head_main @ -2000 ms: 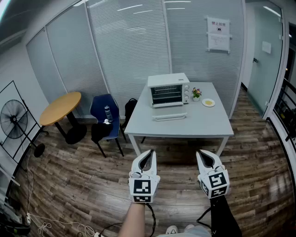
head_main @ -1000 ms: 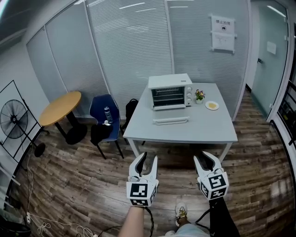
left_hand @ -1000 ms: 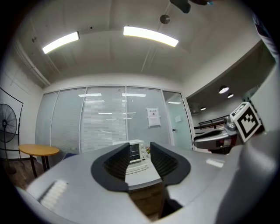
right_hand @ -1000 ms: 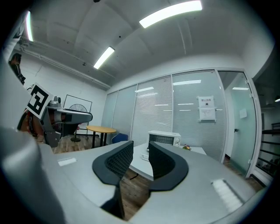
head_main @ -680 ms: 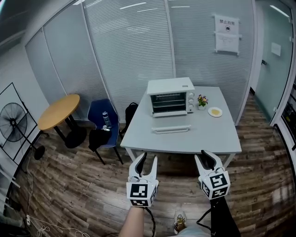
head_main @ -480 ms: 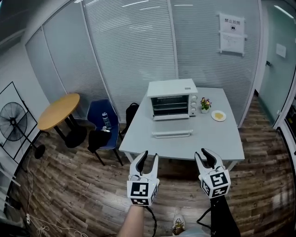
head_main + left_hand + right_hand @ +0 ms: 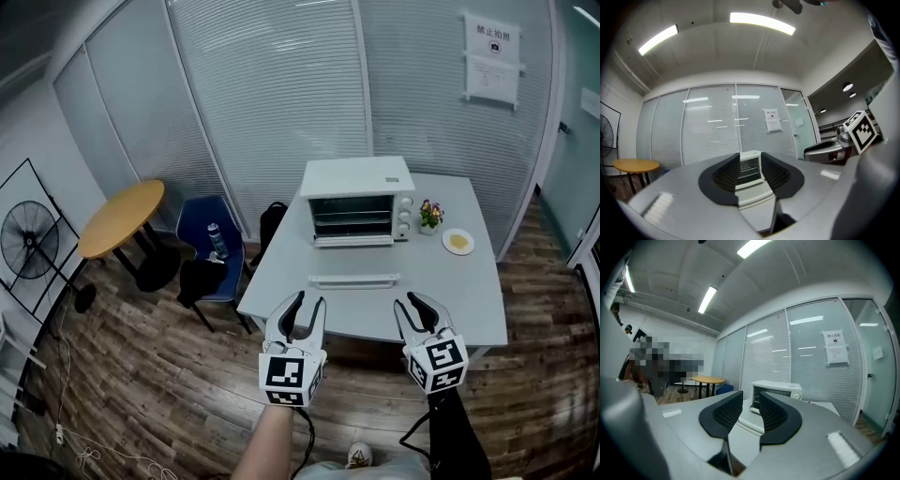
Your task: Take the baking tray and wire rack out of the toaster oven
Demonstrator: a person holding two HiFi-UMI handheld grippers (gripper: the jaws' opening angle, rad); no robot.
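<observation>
- Head view: the toaster oven [image 7: 358, 199] stands on the grey table [image 7: 450, 300]. My left gripper [image 7: 309, 302] and right gripper [image 7: 414, 302] hang well short of the oven, both with jaws apart and empty.
- Left gripper view: my jaws stand parted with nothing between them, and the toaster oven [image 7: 750, 166] shows far ahead in the gap.
- Right gripper view: my jaws are parted and empty. Inside the toaster oven [image 7: 785, 390], bars of the wire rack [image 7: 774, 392] show. I cannot make out the baking tray.

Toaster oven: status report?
Left gripper and right gripper open, empty, well short of toaster oven. It sits on table, untouched. Pale flat strip on table in front of it.
</observation>
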